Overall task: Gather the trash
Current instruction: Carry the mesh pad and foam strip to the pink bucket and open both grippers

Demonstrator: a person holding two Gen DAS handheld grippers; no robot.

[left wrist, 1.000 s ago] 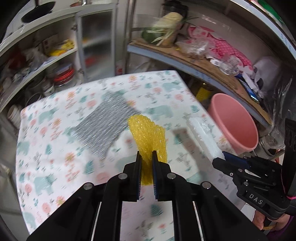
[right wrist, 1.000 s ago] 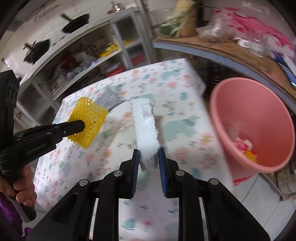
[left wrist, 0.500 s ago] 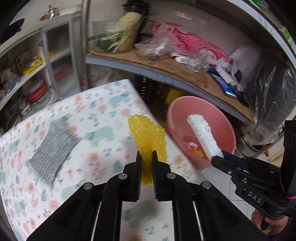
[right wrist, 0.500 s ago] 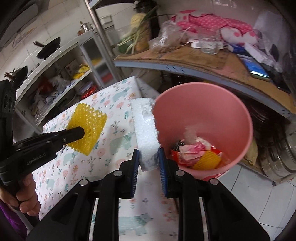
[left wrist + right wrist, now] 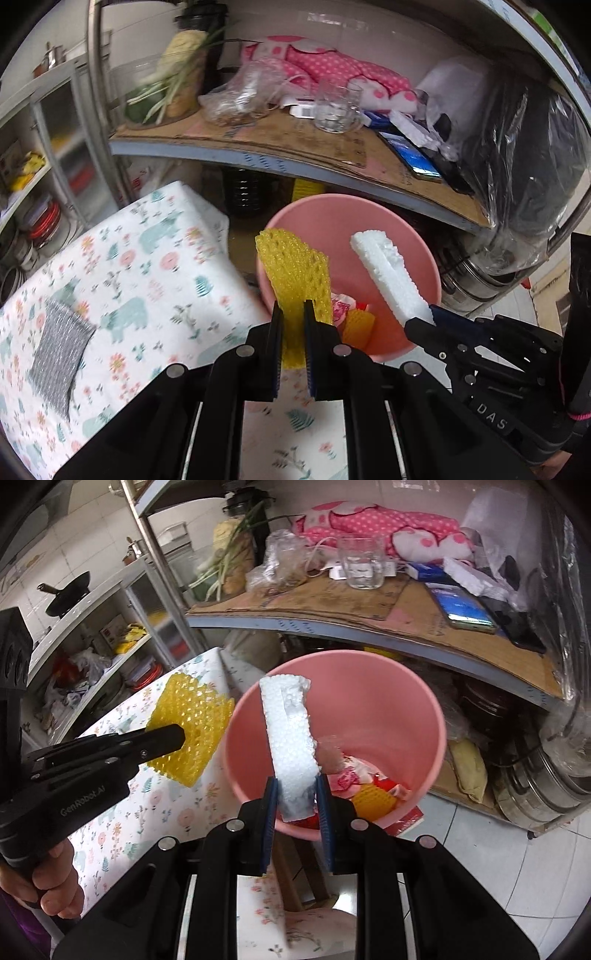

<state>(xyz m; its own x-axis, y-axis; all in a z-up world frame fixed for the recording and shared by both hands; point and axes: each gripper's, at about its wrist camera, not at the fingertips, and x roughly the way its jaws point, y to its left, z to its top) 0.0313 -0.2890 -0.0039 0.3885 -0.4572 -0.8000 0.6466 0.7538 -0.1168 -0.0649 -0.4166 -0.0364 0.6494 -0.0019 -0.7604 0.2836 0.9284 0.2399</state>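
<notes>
Yellow foam-net fruit sleeve (image 5: pixel 295 273) pinched between the fingers of the left gripper (image 5: pixel 293 317), standing upright out of the jaws; in the left wrist view its upper part overlaps the near-left rim of the round pink plastic bucket (image 5: pixel 373 214), while the right wrist view shows it just left of the rim, above the table edge. White polystyrene foam block (image 5: pixel 291 734) clamped by its lower end in the right gripper (image 5: pixel 295 801), tilted a little left at the top, held over the bucket mouth. Neither piece touches the bucket as far as can be told. Bucket interior holds crumpled red-and-white wrappers (image 5: pixel 347 775) and a smaller yellow net piece (image 5: pixel 373 799) at the bottom. Bucket sits just beside the corner of the table with the white animal-and-flower print cloth (image 5: pixel 155 266). On the cloth, well apart from the bucket, lies a flat grey mesh pad (image 5: pixel 61 343). A bare hand (image 5: pixel 48 886) grips the left tool's handle at lower left of the right wrist view. Behind the bucket, a cardboard-topped shelf (image 5: pixel 332 609) carries a clear glass jar (image 5: pixel 360 566), a pink polka-dot stuffed toy (image 5: pixel 376 520), clear plastic bags (image 5: pixel 277 565) and a phone (image 5: pixel 467 613). Steel pot (image 5: pixel 546 794) on the tiled floor to the right. Black pan (image 5: pixel 68 594) on the far-left rack.
</notes>
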